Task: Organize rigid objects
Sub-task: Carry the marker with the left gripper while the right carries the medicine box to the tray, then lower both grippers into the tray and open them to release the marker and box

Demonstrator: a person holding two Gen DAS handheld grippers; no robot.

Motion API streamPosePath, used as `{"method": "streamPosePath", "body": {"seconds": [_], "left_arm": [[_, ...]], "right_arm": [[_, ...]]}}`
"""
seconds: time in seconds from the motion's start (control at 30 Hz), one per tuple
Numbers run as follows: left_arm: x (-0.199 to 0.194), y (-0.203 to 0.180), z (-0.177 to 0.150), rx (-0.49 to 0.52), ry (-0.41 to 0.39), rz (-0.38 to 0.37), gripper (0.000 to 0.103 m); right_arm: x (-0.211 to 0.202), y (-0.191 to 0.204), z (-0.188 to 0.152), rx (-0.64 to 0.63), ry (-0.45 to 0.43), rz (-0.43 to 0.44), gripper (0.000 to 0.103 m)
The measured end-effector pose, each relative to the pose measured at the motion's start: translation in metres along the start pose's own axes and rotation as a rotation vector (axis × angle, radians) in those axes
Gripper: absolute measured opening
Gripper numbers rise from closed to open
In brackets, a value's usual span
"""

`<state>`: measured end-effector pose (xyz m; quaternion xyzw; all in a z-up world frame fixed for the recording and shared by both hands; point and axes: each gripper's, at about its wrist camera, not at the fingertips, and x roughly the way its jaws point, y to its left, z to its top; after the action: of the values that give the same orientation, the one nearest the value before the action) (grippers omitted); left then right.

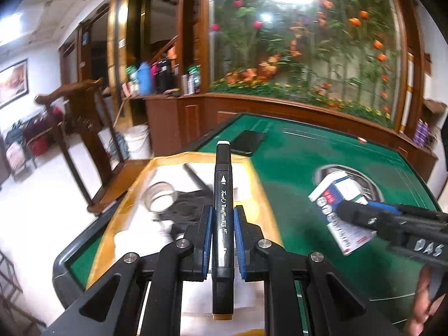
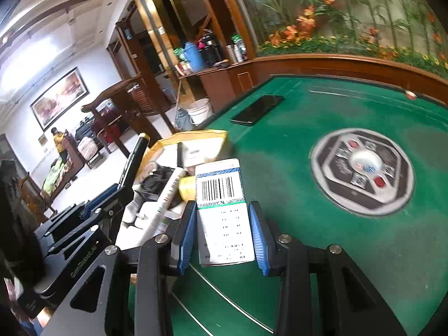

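Black plastic, the square-barrelled marker pen with a white cap (image 1: 222, 218) is clenched between the blue pads of the left gripper (image 1: 222, 224) and held above the yellow-rimmed tray of clutter (image 1: 156, 165). The right gripper (image 2: 224, 232) clamps a white cardboard box with a barcode (image 2: 221, 210) just to the right of that tray, over the green felt table (image 2: 322, 252). Both loads look ready to set down, so each should probably be lowered level to its spot beside the tray before its jaws let go, the two grippers kept apart.
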<state>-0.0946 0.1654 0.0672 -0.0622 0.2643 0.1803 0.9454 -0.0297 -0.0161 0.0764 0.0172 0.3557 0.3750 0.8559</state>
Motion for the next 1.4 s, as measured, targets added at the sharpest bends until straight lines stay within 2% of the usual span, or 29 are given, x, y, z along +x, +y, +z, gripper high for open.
{"method": "streamPosePath", "body": {"seconds": [0.2,0.6,0.97,1.27,1.4], "left_arm": [[0.009,0.047,-0.013,-0.096,0.056,0.012,0.015],[0.019,0.068,-0.024,-0.144,0.134,-0.058,0.015],[0.025,0.048,-0.025,-0.107,0.193,-0.171,0.015],[0.028,0.044,-0.028,-0.075,0.203,-0.141,0.015],[0.026,0.038,-0.029,-0.051,0.193,-0.119,0.015]], "right_arm": [[0.023,0.036,0.020,-0.026,0.049,0.036,0.036],[0.100,0.089,0.049,-0.057,0.142,0.018,0.036],[0.164,0.096,0.081,-0.021,0.218,-0.007,0.036],[0.196,0.101,0.088,-0.012,0.283,0.043,0.036],[0.208,0.102,0.087,-0.022,0.298,0.030,0.036]]}}
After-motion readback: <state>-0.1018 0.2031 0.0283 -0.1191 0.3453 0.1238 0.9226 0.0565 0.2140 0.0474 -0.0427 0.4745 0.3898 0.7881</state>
